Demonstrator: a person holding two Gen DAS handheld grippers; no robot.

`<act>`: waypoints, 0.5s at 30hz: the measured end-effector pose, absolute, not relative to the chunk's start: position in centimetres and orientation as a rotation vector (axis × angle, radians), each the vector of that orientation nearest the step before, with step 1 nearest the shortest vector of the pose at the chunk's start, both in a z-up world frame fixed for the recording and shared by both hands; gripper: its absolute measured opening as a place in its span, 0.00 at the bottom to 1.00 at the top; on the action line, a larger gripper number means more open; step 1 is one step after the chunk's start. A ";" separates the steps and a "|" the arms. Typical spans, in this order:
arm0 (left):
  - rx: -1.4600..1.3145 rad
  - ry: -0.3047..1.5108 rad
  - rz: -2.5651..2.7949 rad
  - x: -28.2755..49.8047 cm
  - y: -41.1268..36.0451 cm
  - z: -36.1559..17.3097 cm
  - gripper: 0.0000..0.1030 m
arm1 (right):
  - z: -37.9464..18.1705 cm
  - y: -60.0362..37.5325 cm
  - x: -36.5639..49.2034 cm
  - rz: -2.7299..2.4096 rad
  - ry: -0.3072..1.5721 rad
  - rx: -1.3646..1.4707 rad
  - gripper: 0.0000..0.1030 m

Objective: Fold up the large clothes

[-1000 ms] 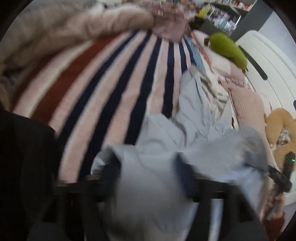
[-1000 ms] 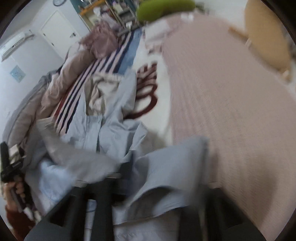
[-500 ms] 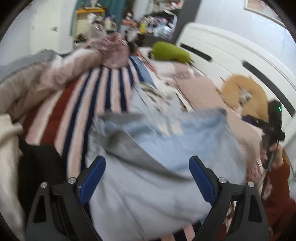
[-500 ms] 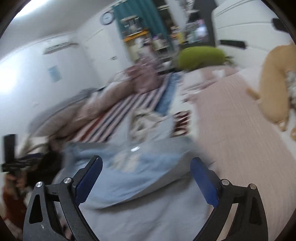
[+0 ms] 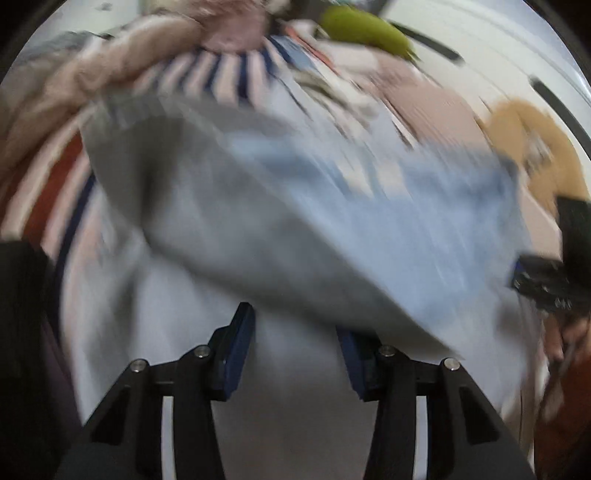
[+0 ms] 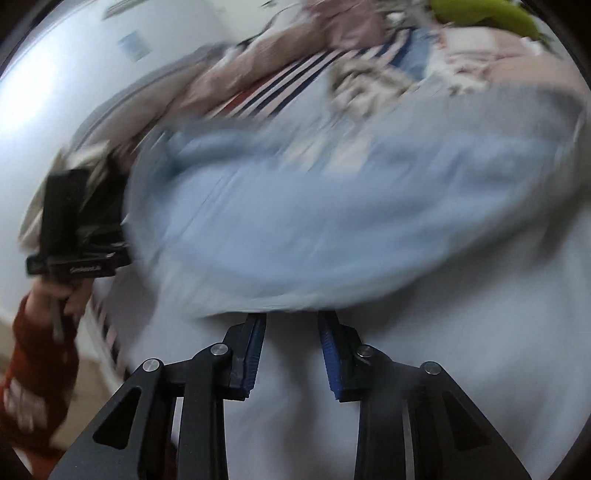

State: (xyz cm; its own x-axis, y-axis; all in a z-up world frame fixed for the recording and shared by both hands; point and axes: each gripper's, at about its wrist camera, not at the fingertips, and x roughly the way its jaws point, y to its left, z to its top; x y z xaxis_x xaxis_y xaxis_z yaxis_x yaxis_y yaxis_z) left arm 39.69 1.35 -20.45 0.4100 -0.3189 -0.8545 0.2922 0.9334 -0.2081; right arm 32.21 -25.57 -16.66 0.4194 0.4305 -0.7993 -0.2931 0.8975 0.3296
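A large light blue garment [image 5: 332,229] lies spread over the bed, blurred by motion, with a folded layer on top of a paler layer. In the left wrist view my left gripper [image 5: 293,325] points down at it. Its jaws are closing with pale cloth in the gap, and the pads do not press on it. The folded edge covers the tip of the right finger [image 5: 354,362]. In the right wrist view my right gripper [image 6: 291,317] sits at the edge of the garment [image 6: 332,221]. Its jaws are also closing over pale cloth, with a gap still showing.
A striped blanket [image 5: 221,77] and a pink-beige duvet [image 5: 110,70] lie beyond the garment. A green pillow [image 5: 365,27], a tan plush cushion [image 5: 532,147] and a white headboard are at the far right. A hand in a red sleeve [image 6: 33,354] holds the other gripper's handle [image 6: 74,236].
Both pairs of jaws, wide apart half a second ago, have narrowed. The upper layer of the garment now lies folded down over the lower one, and both views have tipped toward the cloth.
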 end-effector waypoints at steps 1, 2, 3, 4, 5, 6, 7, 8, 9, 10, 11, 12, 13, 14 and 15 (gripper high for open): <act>-0.024 1.056 -0.352 40.9 1.5 -20.2 0.45 | -16.3 -25.9 33.2 0.409 1.034 0.132 0.23; -0.024 1.024 -0.310 42.6 1.8 -19.8 0.56 | -16.1 -26.3 34.3 0.364 1.027 0.107 0.27; -0.031 1.000 -0.272 43.9 2.3 -19.8 0.66 | -16.0 -26.9 35.9 0.305 1.022 0.090 0.28; -0.039 0.989 -0.238 44.8 2.8 -20.0 0.67 | -16.0 -27.7 37.1 0.270 1.020 0.090 0.28; -0.060 0.991 -0.199 46.0 3.6 -20.3 0.67 | -16.2 -28.2 37.8 0.240 1.017 0.091 0.28; -0.087 1.008 -0.157 47.2 4.4 -21.1 0.67 | -16.5 -29.1 38.6 0.185 1.015 0.084 0.29; -0.095 1.032 -0.114 48.2 4.9 -22.0 0.67 | -17.2 -30.3 39.6 0.120 1.018 0.071 0.29; -0.089 1.059 -0.071 48.8 5.4 -23.1 0.71 | -18.1 -31.0 40.5 0.083 1.023 0.071 0.29; -0.086 1.086 -0.046 49.3 5.8 -24.2 0.73 | -19.2 -32.0 41.0 0.051 1.037 0.092 0.30; -0.103 1.107 -0.051 49.6 5.9 -25.0 0.73 | -19.8 -32.6 41.3 0.047 1.053 0.117 0.30; -0.126 1.118 -0.058 49.5 6.1 -25.6 0.73 | -20.4 -32.9 41.2 0.050 1.065 0.139 0.30; -0.125 1.106 -0.057 49.3 6.2 -25.6 0.74 | -20.8 -33.0 41.0 0.058 1.069 0.152 0.30; -0.107 1.094 -0.052 48.9 6.0 -25.3 0.75 | -20.7 -32.9 40.8 0.057 1.064 0.144 0.31; -0.082 1.098 -0.045 48.5 5.7 -25.0 0.75 | -20.3 -32.7 40.4 0.058 1.062 0.130 0.38; -0.056 1.105 -0.039 48.0 5.6 -24.5 0.75 | -19.7 -32.4 39.8 0.072 1.057 0.132 0.48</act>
